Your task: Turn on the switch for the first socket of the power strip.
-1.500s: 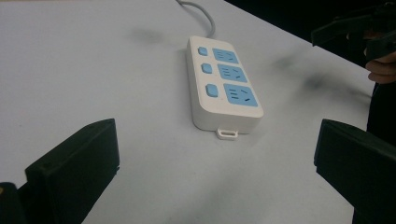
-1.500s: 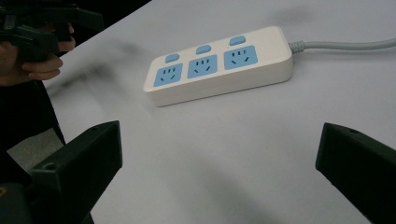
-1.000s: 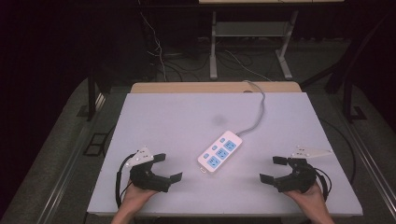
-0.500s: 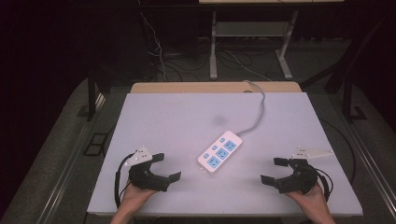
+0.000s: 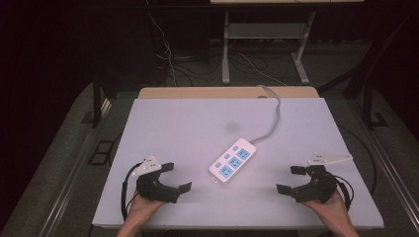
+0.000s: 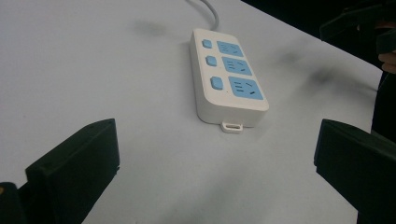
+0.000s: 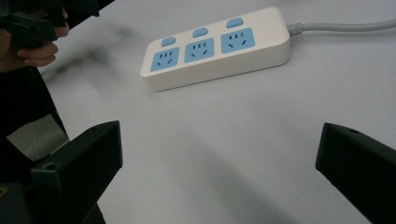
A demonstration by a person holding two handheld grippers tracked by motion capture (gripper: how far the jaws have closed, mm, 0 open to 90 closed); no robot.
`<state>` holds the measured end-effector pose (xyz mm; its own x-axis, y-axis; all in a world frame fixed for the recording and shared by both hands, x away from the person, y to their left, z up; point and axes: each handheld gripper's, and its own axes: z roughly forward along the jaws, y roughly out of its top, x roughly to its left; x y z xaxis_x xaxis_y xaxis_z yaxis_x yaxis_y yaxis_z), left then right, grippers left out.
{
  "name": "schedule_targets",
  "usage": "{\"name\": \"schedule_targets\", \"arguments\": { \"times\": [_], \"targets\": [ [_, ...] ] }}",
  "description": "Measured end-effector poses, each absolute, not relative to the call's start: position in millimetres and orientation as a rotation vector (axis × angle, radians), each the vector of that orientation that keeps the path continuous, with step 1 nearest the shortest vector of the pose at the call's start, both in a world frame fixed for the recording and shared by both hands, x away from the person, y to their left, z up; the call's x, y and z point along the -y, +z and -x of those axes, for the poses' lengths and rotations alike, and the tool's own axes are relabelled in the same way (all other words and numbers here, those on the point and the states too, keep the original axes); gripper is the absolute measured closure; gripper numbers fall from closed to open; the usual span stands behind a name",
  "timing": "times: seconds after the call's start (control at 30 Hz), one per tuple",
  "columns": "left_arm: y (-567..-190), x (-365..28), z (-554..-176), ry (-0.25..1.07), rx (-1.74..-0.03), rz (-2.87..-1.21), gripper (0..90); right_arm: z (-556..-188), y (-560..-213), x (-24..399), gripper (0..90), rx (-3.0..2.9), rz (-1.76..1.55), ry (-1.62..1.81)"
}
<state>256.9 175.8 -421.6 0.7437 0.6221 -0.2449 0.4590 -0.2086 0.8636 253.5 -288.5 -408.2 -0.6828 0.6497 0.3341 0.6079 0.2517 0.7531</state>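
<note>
We are holding the left gripper (image 5: 174,177) low over the near left part of the worktop (image 5: 178,123), its jaws spread wide and grasping nothing. We are holding the right gripper (image 5: 292,179) the same way at the near right, released and empty. Between them, well apart from both, the power strip (image 5: 233,160) is lying flat near the middle of the worktop, slanted, with its blue sockets facing up. Its grey cable (image 5: 273,116) is running off toward the far edge.

We are judging that the work is barely beginning: nothing is gripped yet, and both grippers are aiming at the strip, so the whole reach and grasp is left to do.

We are not seeing where the cable ends; it is passing over the far edge into the dark. The socket markings are too small to read.
</note>
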Motion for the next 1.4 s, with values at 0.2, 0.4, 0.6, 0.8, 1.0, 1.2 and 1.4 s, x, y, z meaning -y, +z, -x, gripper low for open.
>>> {"name": "schedule_targets", "arguments": {
  "times": [0.2,0.4,0.6,0.8,1.0,1.2,1.4],
  "targets": [
    [-421.9,-176.4,-257.1,0.185,-0.839,-1.849,0.0,-259.9,-402.4,283.8,0.2,-2.485,-1.215,1.414],
    [-422.3,-176.0,-257.1,0.182,-0.837,-1.852,0.0,-267.9,-399.2,278.4,0.2,-2.524,-1.203,1.390],
    [-422.6,-176.0,-257.2,0.181,-0.839,-1.852,0.0,-276.4,-392.5,270.6,0.2,-2.555,-1.164,1.370],
    [-423.0,-176.0,-257.2,0.178,-0.842,-1.852,0.0,-284.7,-385.5,262.7,0.2,-2.583,-1.136,1.353],
    [-423.2,-175.1,-257.2,0.173,-0.838,-1.859,0.0,-290.7,-380.4,257.1,0.2,-2.596,-1.116,1.341],
    [-423.5,-174.8,-257.3,0.171,-0.837,-1.861,0.0,-296.8,-374.9,249.3,0.2,-2.612,-1.089,1.334],
    [-423.9,-174.7,-257.6,0.169,-0.836,-1.863,0.0,-304.6,-369.4,240.7,0.2,-2.632,-1.063,1.316]
  ]
}}
